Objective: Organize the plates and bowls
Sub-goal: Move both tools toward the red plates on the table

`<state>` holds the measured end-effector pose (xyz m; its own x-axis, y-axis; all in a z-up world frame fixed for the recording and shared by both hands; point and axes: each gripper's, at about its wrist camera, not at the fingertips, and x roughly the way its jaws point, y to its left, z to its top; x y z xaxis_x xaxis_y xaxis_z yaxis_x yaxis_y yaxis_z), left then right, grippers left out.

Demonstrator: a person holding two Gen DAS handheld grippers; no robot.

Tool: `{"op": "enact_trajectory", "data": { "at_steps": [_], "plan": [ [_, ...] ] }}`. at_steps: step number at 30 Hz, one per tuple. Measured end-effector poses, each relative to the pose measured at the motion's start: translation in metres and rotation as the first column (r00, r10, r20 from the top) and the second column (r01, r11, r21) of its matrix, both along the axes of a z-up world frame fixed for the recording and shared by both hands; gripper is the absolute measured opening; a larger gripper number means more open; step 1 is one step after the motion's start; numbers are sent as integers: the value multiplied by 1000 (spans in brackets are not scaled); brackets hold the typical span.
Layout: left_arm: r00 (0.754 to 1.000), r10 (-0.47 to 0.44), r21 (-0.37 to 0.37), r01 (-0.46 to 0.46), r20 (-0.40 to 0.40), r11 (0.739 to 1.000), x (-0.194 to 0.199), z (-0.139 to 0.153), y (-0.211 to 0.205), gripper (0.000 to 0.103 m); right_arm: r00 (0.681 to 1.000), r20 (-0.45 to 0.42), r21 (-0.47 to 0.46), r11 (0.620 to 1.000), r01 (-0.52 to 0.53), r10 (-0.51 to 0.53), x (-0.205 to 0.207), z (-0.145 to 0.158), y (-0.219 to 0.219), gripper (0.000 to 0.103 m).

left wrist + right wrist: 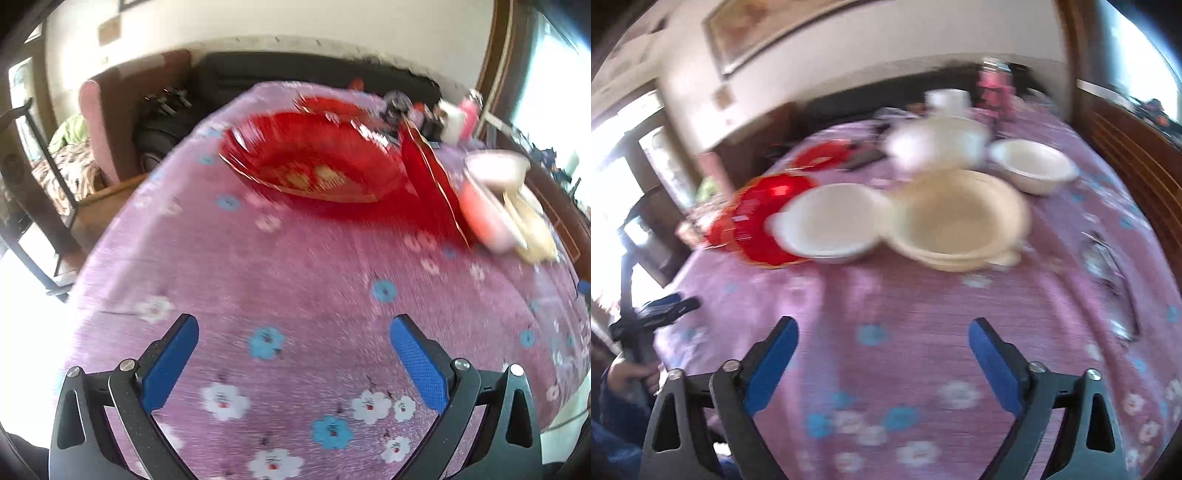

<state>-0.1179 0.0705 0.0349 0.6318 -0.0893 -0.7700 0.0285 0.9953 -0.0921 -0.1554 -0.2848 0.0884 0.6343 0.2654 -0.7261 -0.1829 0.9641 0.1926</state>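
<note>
In the left wrist view, a red plate (314,162) lies flat on the purple flowered tablecloth (295,266). A second red plate (432,181) stands tilted on its edge to the right of it, leaning toward a white bowl (491,199). My left gripper (293,325) is open over bare cloth, short of the plates. In the right wrist view, a white bowl (827,225) sits beside a stack of cream bowls (956,221). Red plates (764,218) stand left of them. My right gripper (882,326) is open and holds nothing.
Two more white bowls (1034,166) (938,144) and a far red plate (820,155) stand further back. Cutlery (1108,266) lies at the right edge. A pink bottle (991,85) and small items crowd the far end. A hand (628,373) holds the other gripper at left.
</note>
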Motion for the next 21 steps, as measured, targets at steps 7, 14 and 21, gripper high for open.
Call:
{"op": "enact_trajectory", "data": {
  "at_steps": [7, 14, 21],
  "plan": [
    [997, 51, -7, -50, 65, 999, -9, 18, 25, 103, 970, 15, 17, 969, -245, 244, 2, 1, 86, 91],
    [993, 61, 31, -65, 105, 997, -9, 24, 34, 103, 922, -36, -38, 921, -388, 386, 23, -17, 160, 83],
    [988, 75, 76, -86, 131, 993, -2, 22, 34, 103, 895, -97, 7, 899, -438, 436, 51, -40, 200, 75]
  ]
}}
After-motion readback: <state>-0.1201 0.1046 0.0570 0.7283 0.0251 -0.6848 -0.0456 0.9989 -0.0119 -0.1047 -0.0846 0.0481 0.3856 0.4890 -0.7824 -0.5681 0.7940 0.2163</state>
